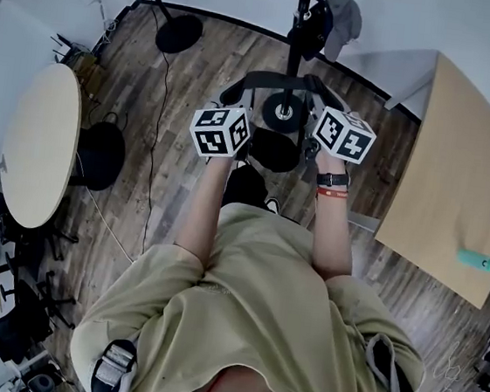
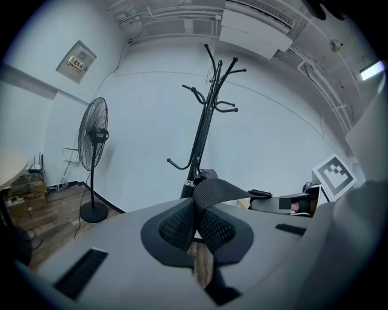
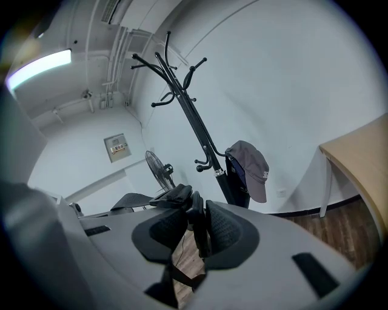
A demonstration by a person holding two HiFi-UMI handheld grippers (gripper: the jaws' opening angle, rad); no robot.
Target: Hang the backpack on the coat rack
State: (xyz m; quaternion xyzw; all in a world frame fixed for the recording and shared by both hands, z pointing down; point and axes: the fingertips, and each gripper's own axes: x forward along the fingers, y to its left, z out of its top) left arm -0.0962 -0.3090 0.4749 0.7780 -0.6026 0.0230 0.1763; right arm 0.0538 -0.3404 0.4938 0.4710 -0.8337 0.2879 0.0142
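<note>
The left claw (image 2: 195,227) is pressed together on a black woven strap (image 2: 222,192), which folds up out of the meshed pads and runs off flat toward the claw's right. The right claw (image 3: 197,233) is likewise pinched on a thin black fold of strap standing edge-on between its pads, with a padded piece leading away to its left. From above, this strap arches between the two claws, and the backpack (image 1: 274,150), a rounded, plain black mass, hangs just below and between them. Straight ahead of both claws stands the coat rack (image 2: 203,133), a slim black pole with curved hooks at several heights, its round base on the wooden floor just beyond the backpack. A grey cap (image 3: 251,169) hangs from a lower hook, on the right claw's side. Farther off, a standing fan (image 2: 94,139) is left of the left claw, and a wooden desk (image 3: 357,157) right of the right claw.
</note>
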